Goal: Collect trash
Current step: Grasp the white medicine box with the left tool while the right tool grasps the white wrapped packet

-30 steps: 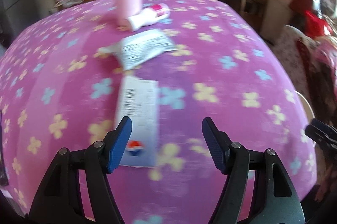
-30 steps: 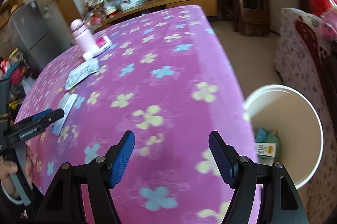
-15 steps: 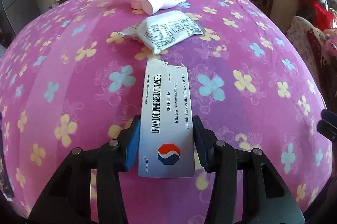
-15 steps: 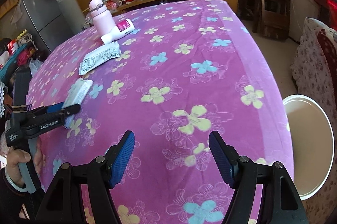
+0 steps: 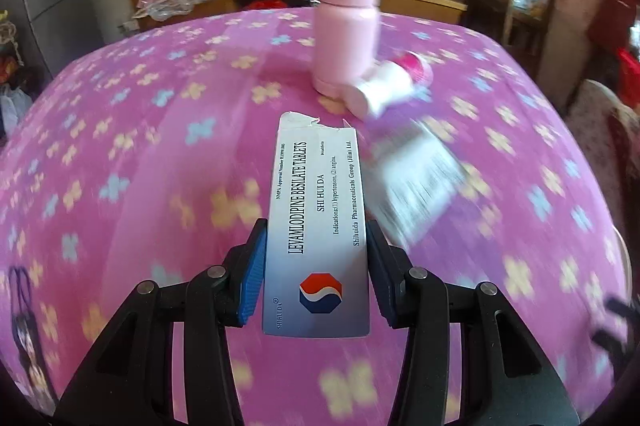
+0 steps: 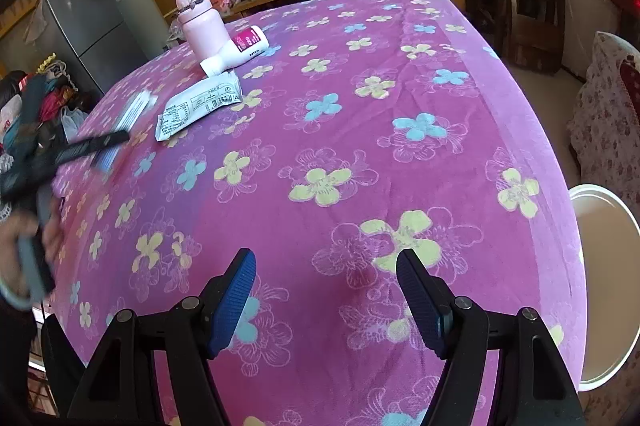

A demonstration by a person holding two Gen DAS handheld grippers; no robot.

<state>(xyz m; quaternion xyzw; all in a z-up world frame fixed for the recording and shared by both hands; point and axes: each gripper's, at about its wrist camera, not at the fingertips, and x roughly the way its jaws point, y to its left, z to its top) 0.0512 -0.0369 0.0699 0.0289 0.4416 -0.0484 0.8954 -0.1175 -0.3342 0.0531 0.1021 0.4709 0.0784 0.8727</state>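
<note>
Here the left claw (image 5: 316, 266) is pinching a flattened tablet box (image 5: 318, 226) between its blue pads (image 5: 253, 274), in the lower middle of the left wrist frame – the box's torn far end points toward the top of the frame. Beyond it, a pink bottle (image 5: 346, 26) stands upright on the flowered pink tabletop (image 5: 140, 146), with a white bottle with a magenta label (image 5: 386, 86) lying on its side against its base. A white printed packet (image 5: 420, 182), blurred, lies to the right of the box. In the right wrist frame the right claw (image 6: 326, 302) is spread wide with nothing between its pads, low over the tabletop (image 6: 400, 106) – at the right edge of that frame sits a white bin (image 6: 604, 286) beside the tabletop
</note>
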